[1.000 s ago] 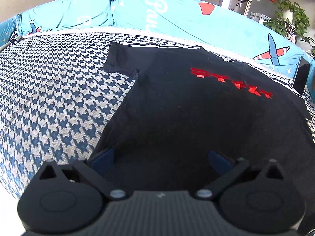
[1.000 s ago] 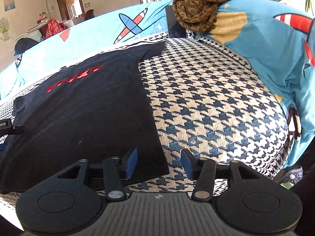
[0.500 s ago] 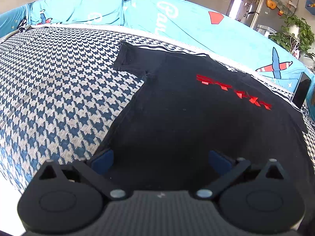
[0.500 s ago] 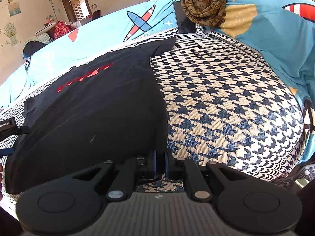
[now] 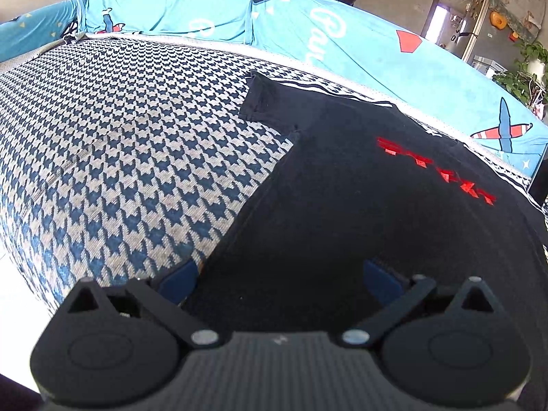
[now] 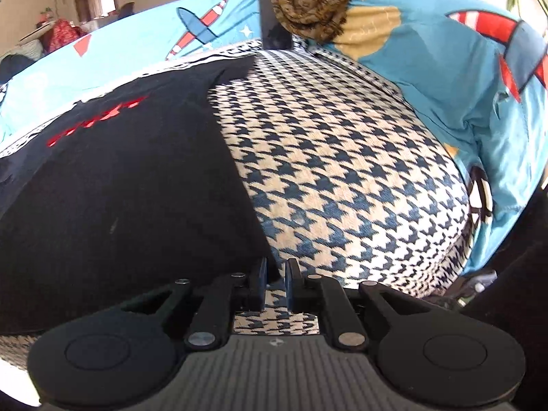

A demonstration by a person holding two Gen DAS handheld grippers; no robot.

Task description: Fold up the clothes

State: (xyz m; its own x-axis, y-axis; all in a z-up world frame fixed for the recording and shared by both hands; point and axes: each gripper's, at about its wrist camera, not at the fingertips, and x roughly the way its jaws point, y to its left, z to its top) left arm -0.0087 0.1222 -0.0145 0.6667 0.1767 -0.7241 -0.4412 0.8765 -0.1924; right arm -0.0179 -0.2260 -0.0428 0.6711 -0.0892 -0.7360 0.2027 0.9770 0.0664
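A black T-shirt (image 5: 342, 205) with a red print (image 5: 435, 167) lies spread flat on the houndstooth sofa seat (image 5: 120, 154). My left gripper (image 5: 279, 279) is open over the shirt's lower left part; the side edge runs just inside the left blue pad (image 5: 178, 281). In the right wrist view the same T-shirt (image 6: 120, 188) fills the left half. My right gripper (image 6: 276, 274) is shut on its lower right corner, and the black cloth tapers in between the narrow fingers (image 6: 262, 274). This view is slightly blurred.
A blue cartoon-print cover (image 5: 308, 34) drapes the backrest and the right armrest (image 6: 462, 85). A brown patterned cloth bundle (image 6: 318, 3) sits on the armrest top, with a dark flat object (image 6: 274, 24) leaning below it. Bare houndstooth seat (image 6: 342, 171) lies right of the shirt.
The right gripper went from open to shut on the shirt's lower right corner and has moved in closer. The left gripper shifted left toward the shirt's side edge and stayed open.
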